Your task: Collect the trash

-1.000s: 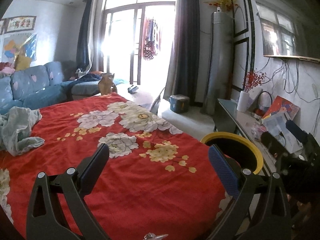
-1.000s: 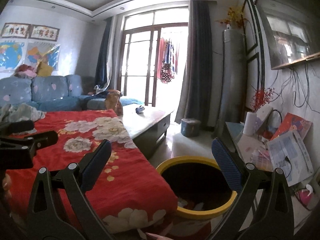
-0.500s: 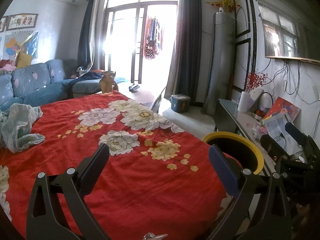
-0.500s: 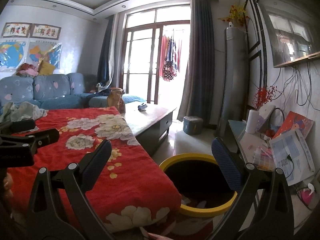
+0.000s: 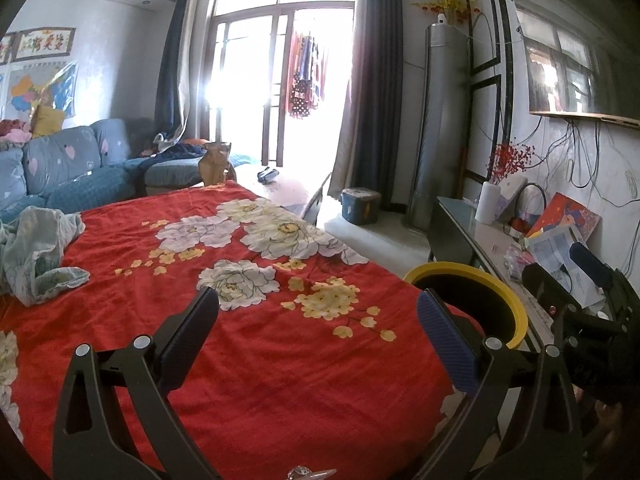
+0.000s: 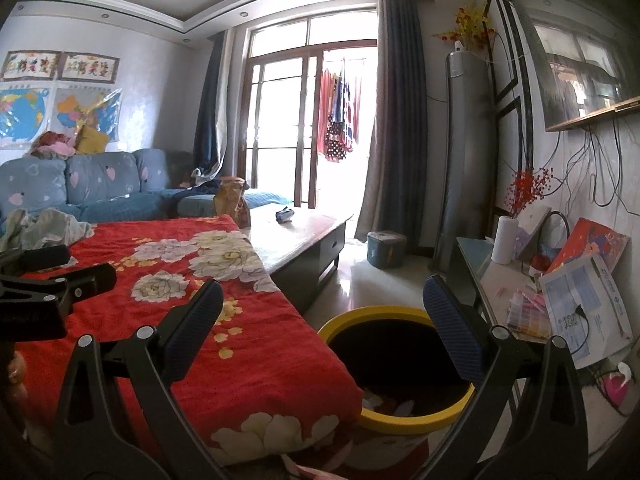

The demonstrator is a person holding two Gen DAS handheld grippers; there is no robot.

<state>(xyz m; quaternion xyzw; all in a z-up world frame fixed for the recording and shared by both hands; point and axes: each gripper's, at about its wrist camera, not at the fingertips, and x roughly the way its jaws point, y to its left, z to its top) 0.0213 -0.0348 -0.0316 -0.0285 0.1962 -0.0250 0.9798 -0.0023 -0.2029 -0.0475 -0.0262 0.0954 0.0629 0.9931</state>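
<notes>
Left wrist view: left hand-held gripper (image 5: 318, 312) released, jaws wide apart, nothing between them, hovering over red floral cloth (image 5: 248, 320) that covers the surface. Crumpled pale green cloth (image 5: 36, 252) at 9 o'clock on the red cloth. Yellow-rimmed trash bin (image 5: 472, 304) at 3 o'clock, just beside the cloth's right edge, partly behind the gripper's right finger. Right hand-held gripper (image 5: 588, 280) seen from the side at 3–4 o'clock, beyond the bin. No loose trash visible on the cloth. Small shiny scrap (image 5: 308, 472) at 6 o'clock at frame edge, too cut off to identify.

Right wrist view: right hand-held gripper (image 6: 324, 316) released, jaws wide apart, empty, positioned above the trash bin (image 6: 400, 420) at 5–6 o'clock. Bin on floor touching the red cloth's (image 6: 200, 320) hanging corner; pale scraps of trash (image 6: 384, 402) lie inside at the bottom. Left hand-held gripper (image 6: 52, 276) at 9 o'clock over the cloth. Cluttered side surface (image 6: 496, 280) at 3 o'clock with papers.
</notes>
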